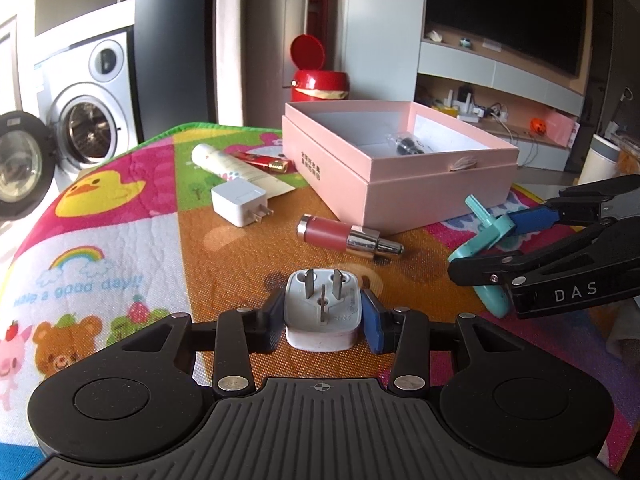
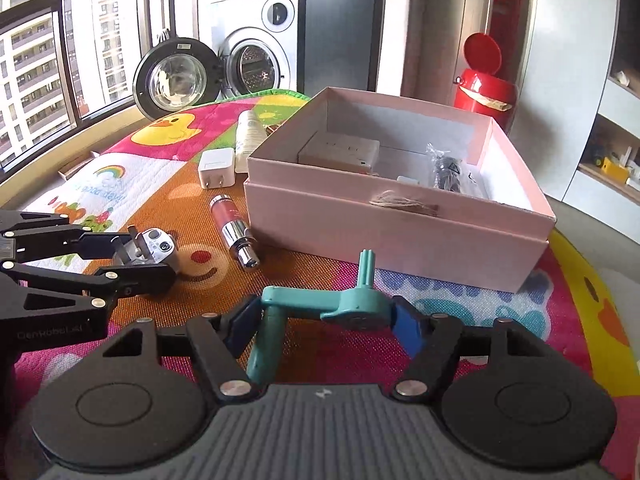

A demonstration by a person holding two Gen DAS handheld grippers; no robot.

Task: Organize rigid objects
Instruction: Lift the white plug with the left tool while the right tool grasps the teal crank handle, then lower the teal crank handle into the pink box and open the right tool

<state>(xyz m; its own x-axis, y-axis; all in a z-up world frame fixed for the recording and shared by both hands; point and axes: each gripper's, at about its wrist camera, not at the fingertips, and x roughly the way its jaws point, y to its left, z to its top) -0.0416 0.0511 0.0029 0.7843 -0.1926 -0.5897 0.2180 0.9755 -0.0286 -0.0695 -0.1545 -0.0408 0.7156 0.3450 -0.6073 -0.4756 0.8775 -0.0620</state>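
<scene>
Box (image 2: 400,232), pink, open, holds beige block (image 2: 340,152) and bagged black item (image 2: 444,170).

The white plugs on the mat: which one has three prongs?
The white plug adapter in the left gripper; the square white charger has two.

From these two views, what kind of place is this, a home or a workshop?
Most likely a home, perhaps a flat in a high block. A front-loading washing machine stands with its door open, a large dark screen hangs over shelves, and the window looks onto apartment towers. The work surface is a children's cartoon mat.
</scene>
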